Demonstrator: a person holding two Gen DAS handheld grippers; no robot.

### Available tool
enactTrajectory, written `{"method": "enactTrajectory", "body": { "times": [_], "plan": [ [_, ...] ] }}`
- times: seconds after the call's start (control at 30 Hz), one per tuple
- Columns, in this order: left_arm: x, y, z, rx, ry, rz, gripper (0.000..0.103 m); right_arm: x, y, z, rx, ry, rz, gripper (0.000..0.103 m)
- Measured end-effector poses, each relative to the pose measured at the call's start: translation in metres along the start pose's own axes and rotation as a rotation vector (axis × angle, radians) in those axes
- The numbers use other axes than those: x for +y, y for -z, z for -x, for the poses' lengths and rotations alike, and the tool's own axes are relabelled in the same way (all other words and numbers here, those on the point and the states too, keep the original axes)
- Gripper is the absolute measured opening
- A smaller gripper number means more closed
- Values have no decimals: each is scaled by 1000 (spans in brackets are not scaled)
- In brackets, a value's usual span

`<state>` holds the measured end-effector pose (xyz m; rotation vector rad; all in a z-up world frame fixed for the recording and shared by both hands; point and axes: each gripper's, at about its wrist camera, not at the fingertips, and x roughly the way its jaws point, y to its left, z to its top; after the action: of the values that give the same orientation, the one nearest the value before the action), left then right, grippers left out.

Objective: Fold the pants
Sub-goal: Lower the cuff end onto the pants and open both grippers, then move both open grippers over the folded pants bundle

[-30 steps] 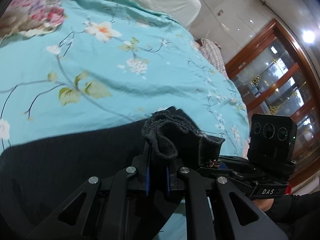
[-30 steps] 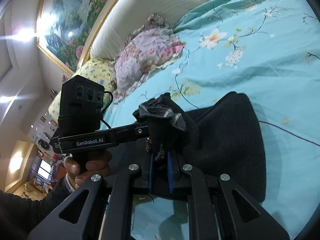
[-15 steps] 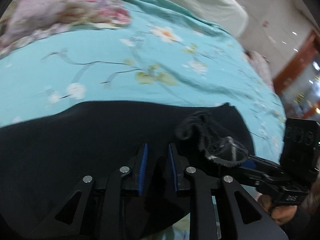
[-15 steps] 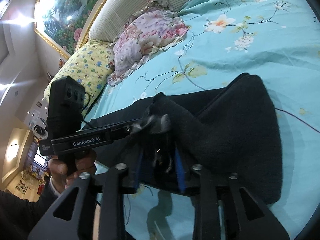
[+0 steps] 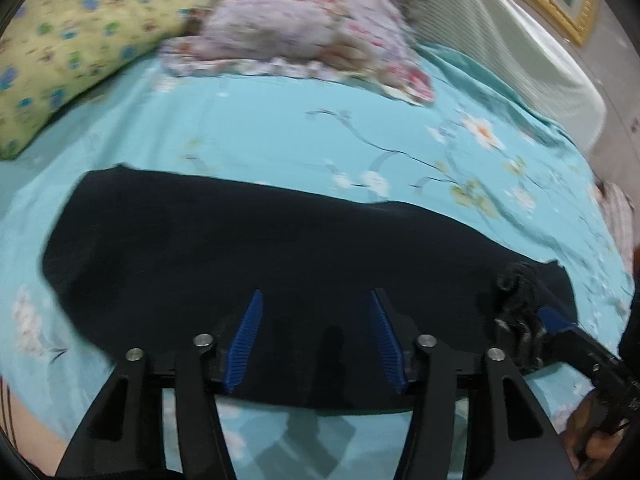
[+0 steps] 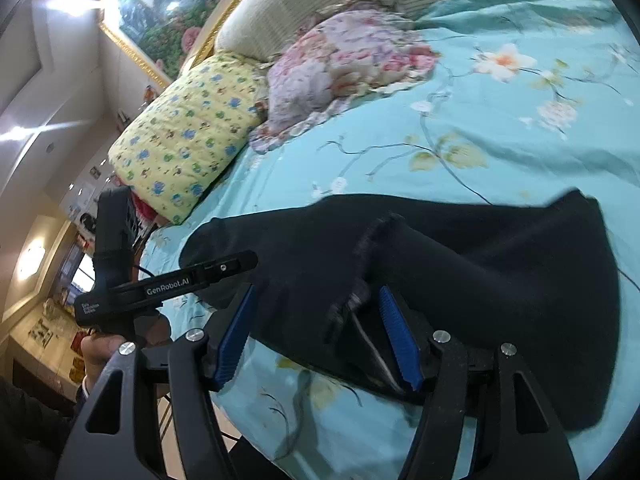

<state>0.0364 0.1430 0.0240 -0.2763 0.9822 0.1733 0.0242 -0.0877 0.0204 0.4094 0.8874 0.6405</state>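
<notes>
Bedding and wall decor around the bed

A yellow pillow (image 6: 188, 136) and a pink floral pillow (image 6: 340, 76) lie side by side at the head of the bed (image 6: 500, 128), a gold-framed painting (image 6: 168, 12) above.

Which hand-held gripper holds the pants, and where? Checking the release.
Neither: left hand-held gripper and right hand-held gripper are both open over the black pants.

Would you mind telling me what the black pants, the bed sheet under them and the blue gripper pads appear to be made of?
The black pants look like a soft, matte knit or fleece: no sheen and a fuzzy raised edge. The bed sheet seems a smooth woven fabric, perhaps cotton, turquoise with a printed floral pattern and soft creases. The blue pads look like ribbed rubber or plastic, judging by their fine ridges.
</notes>
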Motion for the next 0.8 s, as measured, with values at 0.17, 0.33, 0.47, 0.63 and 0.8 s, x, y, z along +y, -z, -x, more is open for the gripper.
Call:
{"method": "enactTrajectory", "body": {
  "times": [0.17, 0.33, 0.47, 0.63, 0.8],
  "plan": [
    [30, 6, 12, -27, -76, 60, 59, 15, -13, -13, 16, -28, 43, 65],
    [55, 12, 22, -55, -159, 116, 61, 31, -29, -31, 41, -52, 99, 65],
    [72, 18, 28, -59, -206, 138, 62, 44, -39, -46, 63, -69, 143, 65],
    [87, 24, 34, -63, -230, 174, 62, 60, -52, -71, 110, -96, 199, 65],
    [104, 28, 37, -59, -249, 215, 63, 78, -64, -99, 164, -117, 259, 67]
  ]
}}
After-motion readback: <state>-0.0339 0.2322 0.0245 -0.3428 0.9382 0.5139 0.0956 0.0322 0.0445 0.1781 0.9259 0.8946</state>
